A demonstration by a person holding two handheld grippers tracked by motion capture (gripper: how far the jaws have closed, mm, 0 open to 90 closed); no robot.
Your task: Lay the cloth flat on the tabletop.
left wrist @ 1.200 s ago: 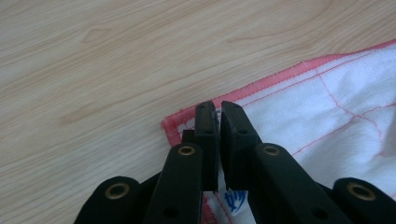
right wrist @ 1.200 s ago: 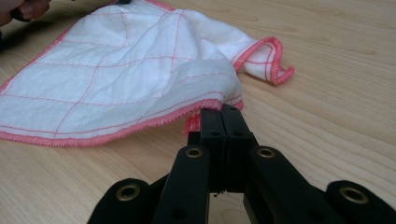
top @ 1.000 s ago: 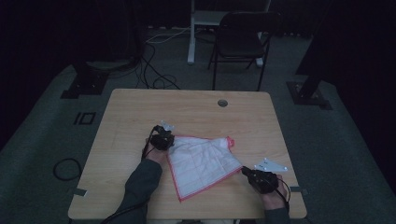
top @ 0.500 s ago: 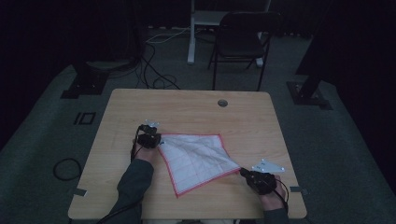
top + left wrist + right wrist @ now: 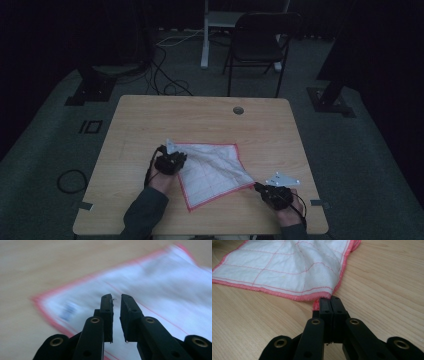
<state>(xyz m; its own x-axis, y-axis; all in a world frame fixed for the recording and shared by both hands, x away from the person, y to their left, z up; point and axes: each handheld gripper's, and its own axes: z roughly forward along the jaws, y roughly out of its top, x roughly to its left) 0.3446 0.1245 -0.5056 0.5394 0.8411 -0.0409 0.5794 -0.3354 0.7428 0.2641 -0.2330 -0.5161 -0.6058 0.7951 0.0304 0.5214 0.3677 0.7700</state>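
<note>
A white cloth (image 5: 212, 172) with a red border and red grid lines lies spread flat on the wooden table (image 5: 200, 120). My left gripper (image 5: 176, 160) hovers over the cloth's left edge. In the left gripper view its jaws (image 5: 116, 297) stand a little apart with nothing between them, having just been opening, and the blurred cloth (image 5: 155, 282) lies below. My right gripper (image 5: 259, 186) sits near the table's front right. It is shut (image 5: 330, 299) on the cloth's (image 5: 287, 267) red-hemmed corner, which stays low on the table.
A round cable hole (image 5: 238, 110) sits near the table's far edge. Beyond the table stand a dark folding chair (image 5: 260, 42) and a white post (image 5: 205, 35), with cables (image 5: 165, 75) on the floor. Bare wood surrounds the cloth.
The left gripper pulled the cloth's corner leftward, flattening the cloth, then let go and came back toward the person over its left edge. The right gripper stayed put, holding its corner.
</note>
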